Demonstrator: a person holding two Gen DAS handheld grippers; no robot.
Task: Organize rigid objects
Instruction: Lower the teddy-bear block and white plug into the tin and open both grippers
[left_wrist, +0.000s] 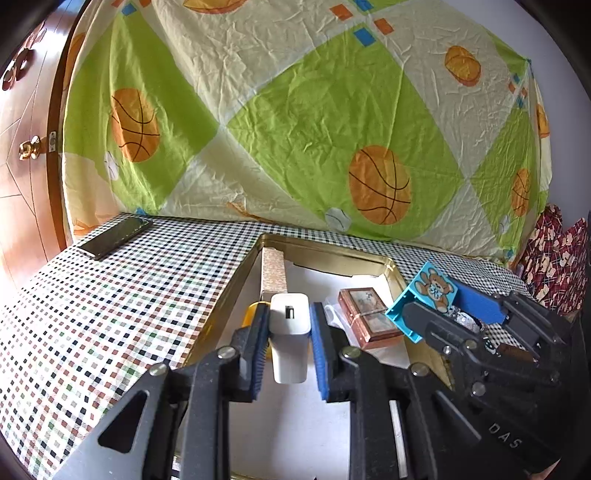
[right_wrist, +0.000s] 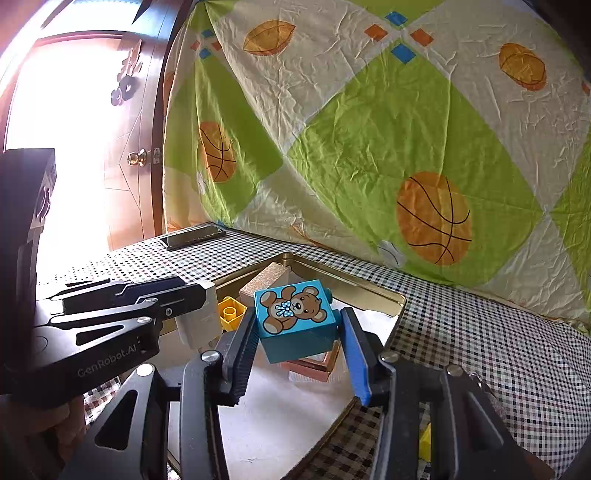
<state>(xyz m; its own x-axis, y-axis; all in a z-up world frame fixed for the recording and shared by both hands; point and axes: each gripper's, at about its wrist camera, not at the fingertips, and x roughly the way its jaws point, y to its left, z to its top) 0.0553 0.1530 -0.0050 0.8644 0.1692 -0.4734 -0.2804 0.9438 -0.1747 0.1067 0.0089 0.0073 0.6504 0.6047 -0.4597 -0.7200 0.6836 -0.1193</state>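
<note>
— Checked cloth covers the bench, with a basketball-print sheet hung behind it. What's on it?

— One gold tin tray, and a phone at the far left corner.

— And the left claw?

— Clamped tight on a white charger, held over the tray.

— The right claw?

— Partly open, its pads gripping a blue teddy-bear block above a brown box in the tray. A yellow brick sits beside it.
</note>
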